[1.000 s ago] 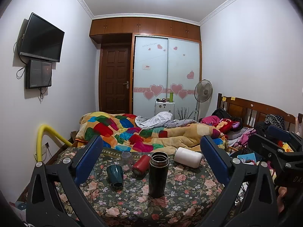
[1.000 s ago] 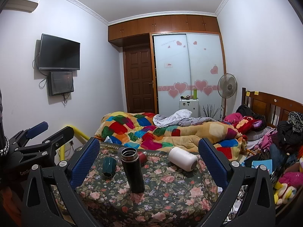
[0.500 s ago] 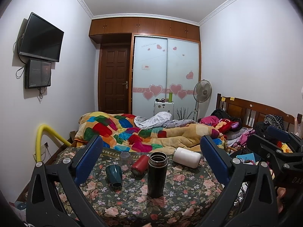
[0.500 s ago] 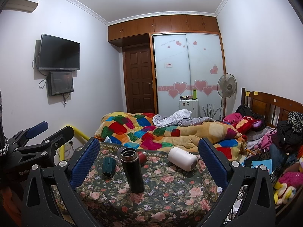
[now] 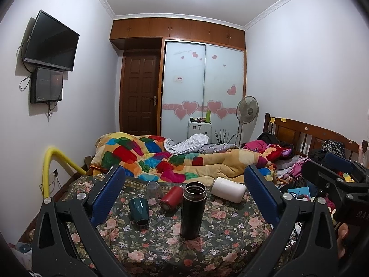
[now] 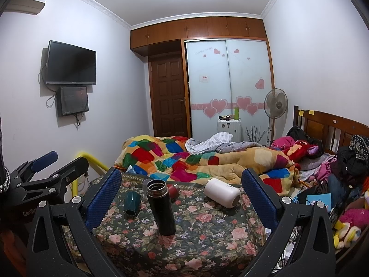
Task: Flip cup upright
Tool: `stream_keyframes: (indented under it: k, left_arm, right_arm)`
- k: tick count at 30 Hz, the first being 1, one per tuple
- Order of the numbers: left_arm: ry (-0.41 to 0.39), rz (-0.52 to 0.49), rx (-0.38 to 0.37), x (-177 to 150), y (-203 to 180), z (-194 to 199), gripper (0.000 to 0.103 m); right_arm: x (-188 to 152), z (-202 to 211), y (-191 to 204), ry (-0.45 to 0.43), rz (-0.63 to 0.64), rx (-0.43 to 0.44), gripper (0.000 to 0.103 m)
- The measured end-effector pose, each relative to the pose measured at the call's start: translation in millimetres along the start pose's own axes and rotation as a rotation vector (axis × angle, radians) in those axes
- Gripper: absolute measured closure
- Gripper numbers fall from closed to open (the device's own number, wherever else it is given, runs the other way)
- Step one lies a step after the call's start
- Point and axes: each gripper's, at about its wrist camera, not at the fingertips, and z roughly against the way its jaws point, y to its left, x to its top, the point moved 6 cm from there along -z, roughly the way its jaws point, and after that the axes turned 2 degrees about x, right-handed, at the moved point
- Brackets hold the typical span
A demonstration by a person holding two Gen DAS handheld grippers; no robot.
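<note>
On the flowered tabletop before the bed, the smooth white cylindrical cup lies sideways, probably light but slippery; I'd grip mid-body. My left tongs and right tongs gape wide, empty.

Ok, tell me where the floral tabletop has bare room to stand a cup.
Bare cloth lies in front of the black flask, toward the near edge, and right of it below the white bottle. It is crowded behind: green cup, red bottle, clear glass.
</note>
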Motion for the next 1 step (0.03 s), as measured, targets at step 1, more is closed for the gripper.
stream_keyframes:
  k: [1]
  left_arm:
    - [0.001, 0.004, 0.002, -0.4, 1.7, -0.4, 0.000]
  right_arm:
    - [-0.2, -0.9, 0.6, 0.002, 0.000, 0.000, 0.000]
